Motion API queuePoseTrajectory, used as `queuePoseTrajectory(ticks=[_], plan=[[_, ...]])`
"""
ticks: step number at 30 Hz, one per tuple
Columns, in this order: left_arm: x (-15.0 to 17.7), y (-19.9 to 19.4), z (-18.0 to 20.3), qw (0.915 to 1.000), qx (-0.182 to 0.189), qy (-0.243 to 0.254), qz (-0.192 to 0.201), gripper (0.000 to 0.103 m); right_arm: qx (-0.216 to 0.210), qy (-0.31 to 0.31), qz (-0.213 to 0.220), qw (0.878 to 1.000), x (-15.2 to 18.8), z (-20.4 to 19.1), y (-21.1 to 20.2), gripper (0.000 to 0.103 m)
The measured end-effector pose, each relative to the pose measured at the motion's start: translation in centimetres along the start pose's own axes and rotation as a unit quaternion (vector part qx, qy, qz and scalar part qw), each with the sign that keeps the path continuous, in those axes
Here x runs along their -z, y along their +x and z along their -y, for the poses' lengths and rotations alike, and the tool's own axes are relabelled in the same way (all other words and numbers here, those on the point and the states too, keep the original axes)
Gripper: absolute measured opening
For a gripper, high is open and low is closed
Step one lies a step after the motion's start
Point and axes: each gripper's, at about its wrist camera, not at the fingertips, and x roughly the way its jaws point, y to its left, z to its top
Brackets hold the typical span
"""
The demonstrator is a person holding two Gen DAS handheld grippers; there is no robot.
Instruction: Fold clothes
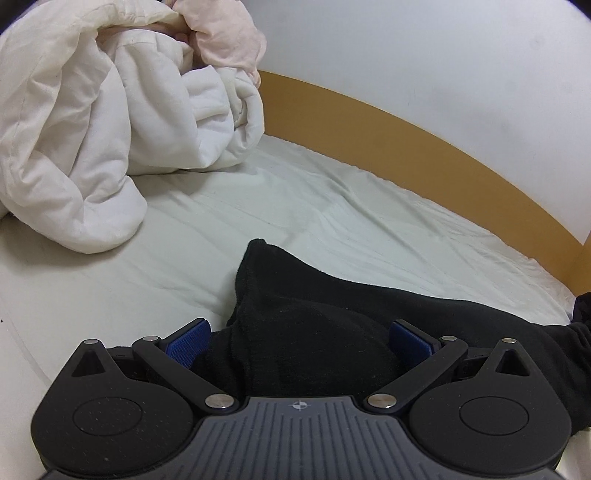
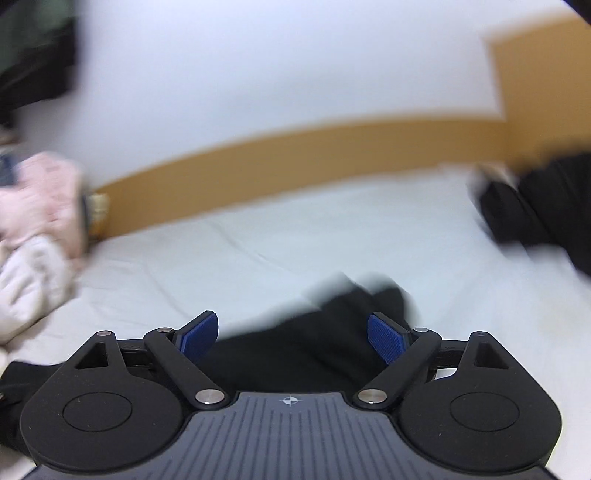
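Note:
A black garment (image 1: 314, 295) lies crumpled on the white bed sheet (image 1: 258, 206), with one corner peaking up and a cuffed end trailing to the right. My left gripper (image 1: 299, 341) is open wide and low over it, and a lump of the black cloth sits between its blue pads (image 1: 188, 341). In the blurred right wrist view, my right gripper (image 2: 293, 339) is also open, with another part of the black garment (image 2: 332, 314) between and beyond its fingers. I see no pad pinching the cloth.
A bunched white duvet (image 1: 92, 129) with a pink cloth (image 1: 229, 33) on top fills the left of the bed. An orange-brown bed frame (image 1: 406, 125) runs along the white wall. More black clothing (image 2: 535, 210) lies at the far right of the sheet.

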Motion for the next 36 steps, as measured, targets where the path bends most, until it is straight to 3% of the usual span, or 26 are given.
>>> queuePoseTrajectory(ticks=[3,6,9,11,13,15,18,22,24,26,27,28,29,30,32,34,36], plan=[[0.0,0.2,-0.1,0.9999,0.004,0.0,-0.01,0.102,-0.043,-0.018,-0.059,0.997,0.0,-3.2,4.2,0.085],[0.0,0.4,-0.3,0.9998,0.006,-0.004,-0.018,0.102,0.013,0.018,-0.079,0.997,1.7,-2.6,7.8,0.076],[-0.1,0.6,0.1,0.9997,0.0,0.007,-0.023,0.102,0.047,0.094,-0.061,0.993,2.6,0.9,7.9,0.044],[-0.1,0.8,0.3,0.9995,-0.006,0.013,-0.027,0.102,0.059,0.134,-0.044,0.988,2.5,2.9,7.2,0.014],[-0.1,1.1,0.6,0.9993,-0.01,0.019,-0.03,0.102,0.051,0.173,-0.053,0.982,2.7,4.6,8.0,0.0],[-0.2,1.2,0.7,0.9991,-0.011,0.025,-0.033,0.102,0.038,0.174,-0.054,0.983,2.7,5.3,8.3,0.0],[-0.2,1.2,0.6,0.9992,-0.007,0.023,-0.033,0.102,0.064,0.133,-0.051,0.988,2.2,4.6,8.8,0.0],[-0.2,1.1,0.5,0.9992,-0.005,0.022,-0.033,0.102,0.151,0.07,-0.034,0.985,2.1,3.2,8.8,0.0],[-0.2,1.0,0.5,0.9992,-0.003,0.022,-0.034,0.102,0.229,0.001,-0.02,0.973,2.1,2.2,9.1,0.0],[-0.2,0.9,0.4,0.9991,0.0,0.022,-0.035,0.102,0.309,-0.066,0.005,0.949,2.2,1.3,9.1,0.021],[-0.2,0.8,0.3,0.9991,0.002,0.022,-0.035,0.102,0.336,-0.087,0.034,0.937,2.3,0.9,8.3,0.028],[-0.2,0.8,0.3,0.9991,0.003,0.021,-0.036,0.102,0.337,-0.095,0.058,0.935,2.2,0.7,7.3,0.041],[-0.2,0.8,0.3,0.9991,0.004,0.022,-0.036,0.102,0.305,-0.084,0.076,0.946,2.0,0.6,6.2,0.05],[-0.2,0.8,0.3,0.9991,0.004,0.023,-0.036,0.102,0.257,-0.069,0.083,0.96,1.6,0.4,5.3,0.05],[-0.2,0.9,0.4,0.999,0.003,0.025,-0.037,0.102,0.133,-0.029,0.046,0.99,0.9,-0.1,5.0,0.05],[-0.2,0.9,0.4,0.999,0.001,0.026,-0.037,0.102,0.066,0.002,-0.008,0.998,1.0,-1.0,5.1,0.053],[-0.2,0.9,0.5,0.999,0.001,0.026,-0.037,0.102,0.036,0.02,-0.036,0.998,2.3,-1.7,5.6,0.057]])
